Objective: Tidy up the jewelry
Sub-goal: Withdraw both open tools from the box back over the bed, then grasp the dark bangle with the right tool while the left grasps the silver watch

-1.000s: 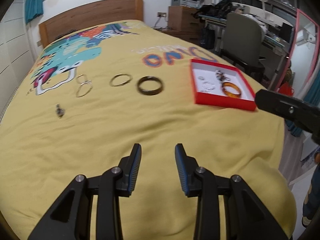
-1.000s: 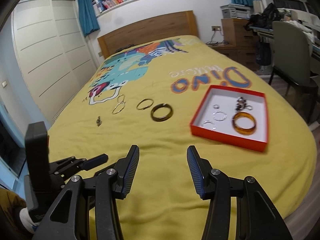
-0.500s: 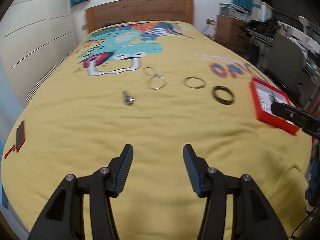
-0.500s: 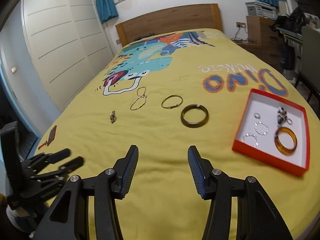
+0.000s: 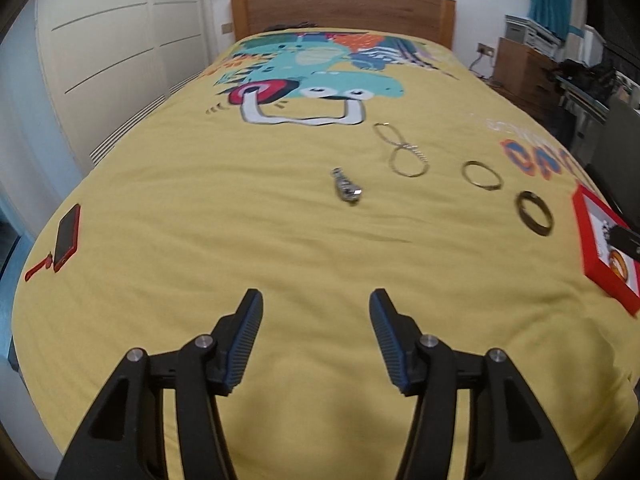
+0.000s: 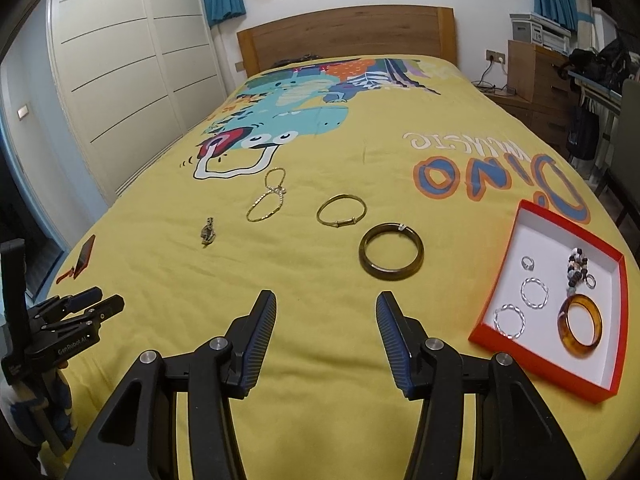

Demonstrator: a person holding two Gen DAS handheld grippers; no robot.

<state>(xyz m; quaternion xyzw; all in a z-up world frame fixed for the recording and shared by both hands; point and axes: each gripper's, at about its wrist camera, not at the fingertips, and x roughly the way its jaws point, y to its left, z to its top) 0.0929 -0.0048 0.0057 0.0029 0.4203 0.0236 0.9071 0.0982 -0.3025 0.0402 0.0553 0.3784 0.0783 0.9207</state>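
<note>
On the yellow bedspread lie a small metal charm (image 5: pixel 346 189), a gold chain (image 5: pixel 404 152), a thin gold bangle (image 5: pixel 481 175) and a dark bangle (image 5: pixel 535 213) in a row. The red box (image 6: pixel 536 364) at the right holds an amber bangle (image 6: pixel 580 330), silver hoops (image 6: pixel 534 293), small rings and a bead string. My left gripper (image 5: pixel 316 296) hovers over the bed's near end, well short of the charm; its jaws are opening with nothing between them. My right gripper (image 6: pixel 326 296) stands open and empty, just short of the dark bangle (image 6: pixel 391 255). The left gripper (image 6: pixel 107 298) also shows at the right wrist view's left edge.
A red phone (image 5: pixel 67 236) with a strap lies near the bed's left edge. White wardrobe doors (image 6: pixel 120 80) line the left side. A wooden headboard (image 6: pixel 348 36) stands at the far end. A wooden dresser (image 6: pixel 536 72) and desk clutter are at the right.
The left gripper's view has swung left: the red box slid to the right edge, the charm came to the middle, and its jaws widened. The right gripper came nearer the dark bangle.
</note>
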